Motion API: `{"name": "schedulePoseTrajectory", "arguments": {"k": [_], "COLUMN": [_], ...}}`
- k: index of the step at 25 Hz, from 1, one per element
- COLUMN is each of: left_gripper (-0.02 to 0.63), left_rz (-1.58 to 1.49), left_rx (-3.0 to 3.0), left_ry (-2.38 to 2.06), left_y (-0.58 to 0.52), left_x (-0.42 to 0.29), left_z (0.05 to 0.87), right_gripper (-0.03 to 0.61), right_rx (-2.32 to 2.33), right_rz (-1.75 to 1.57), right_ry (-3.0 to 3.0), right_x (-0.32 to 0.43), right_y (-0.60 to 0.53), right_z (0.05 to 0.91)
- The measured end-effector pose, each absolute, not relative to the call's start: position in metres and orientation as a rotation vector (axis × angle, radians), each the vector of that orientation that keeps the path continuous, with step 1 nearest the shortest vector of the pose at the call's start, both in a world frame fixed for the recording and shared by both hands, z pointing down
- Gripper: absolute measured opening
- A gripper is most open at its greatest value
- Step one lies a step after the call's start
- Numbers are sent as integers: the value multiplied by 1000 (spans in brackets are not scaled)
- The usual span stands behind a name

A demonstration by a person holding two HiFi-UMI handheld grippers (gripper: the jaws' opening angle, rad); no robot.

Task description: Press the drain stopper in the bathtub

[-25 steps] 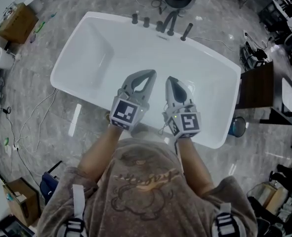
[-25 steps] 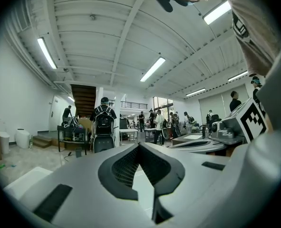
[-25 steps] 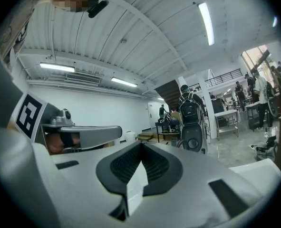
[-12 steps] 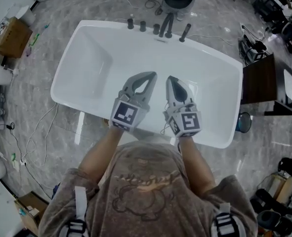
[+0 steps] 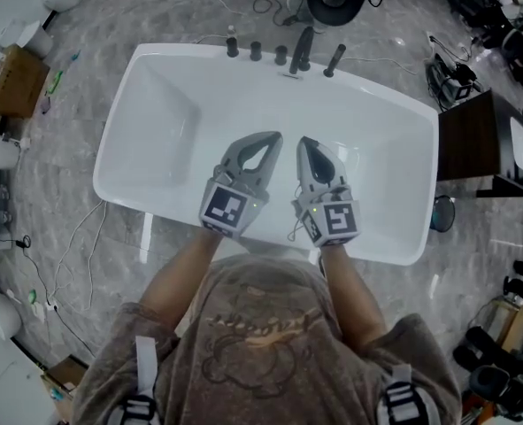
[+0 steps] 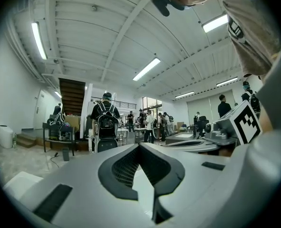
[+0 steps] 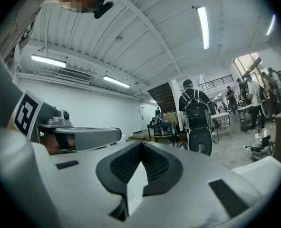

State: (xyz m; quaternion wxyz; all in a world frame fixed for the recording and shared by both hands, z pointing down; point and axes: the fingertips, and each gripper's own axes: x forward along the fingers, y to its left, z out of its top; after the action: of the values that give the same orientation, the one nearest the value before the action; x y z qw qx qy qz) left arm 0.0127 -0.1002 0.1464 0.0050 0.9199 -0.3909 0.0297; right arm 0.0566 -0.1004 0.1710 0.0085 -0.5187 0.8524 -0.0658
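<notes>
Now, left tongs (image 5: 268, 137), right tongs (image 5: 304, 141), above bathtub (image 5: 380, 140)

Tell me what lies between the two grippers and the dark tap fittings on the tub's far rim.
Head view: only bare inner surface of the white bathtub lies between the left gripper, the right gripper and the dark tap fittings.

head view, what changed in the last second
The bathtub sits a little squarer in the frame, so the camera seems to have turned slightly. The left gripper and right gripper stayed side by side above the tub, both shut and empty; nothing was taken hold of or let go.
</notes>
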Motion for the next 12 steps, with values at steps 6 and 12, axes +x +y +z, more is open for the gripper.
{"name": "schedulePoseTrajectory", "arguments": {"k": [6,12], "left_gripper": [2,2], "left_rz": [86,67], "left_rx": [2915,2925], "left_ry": [-1167,-1127], "left_y": [-122,-141], "left_x": [10,9], "left_z": [156,175], "right_gripper": [-3,-3], "right_rx": [-1638,-1630], "right_rz": [-177,-158], "right_ry": [2641,2625], "right_x": [50,48], "right_y": [-122,-144], "right_z": [181,195]}}
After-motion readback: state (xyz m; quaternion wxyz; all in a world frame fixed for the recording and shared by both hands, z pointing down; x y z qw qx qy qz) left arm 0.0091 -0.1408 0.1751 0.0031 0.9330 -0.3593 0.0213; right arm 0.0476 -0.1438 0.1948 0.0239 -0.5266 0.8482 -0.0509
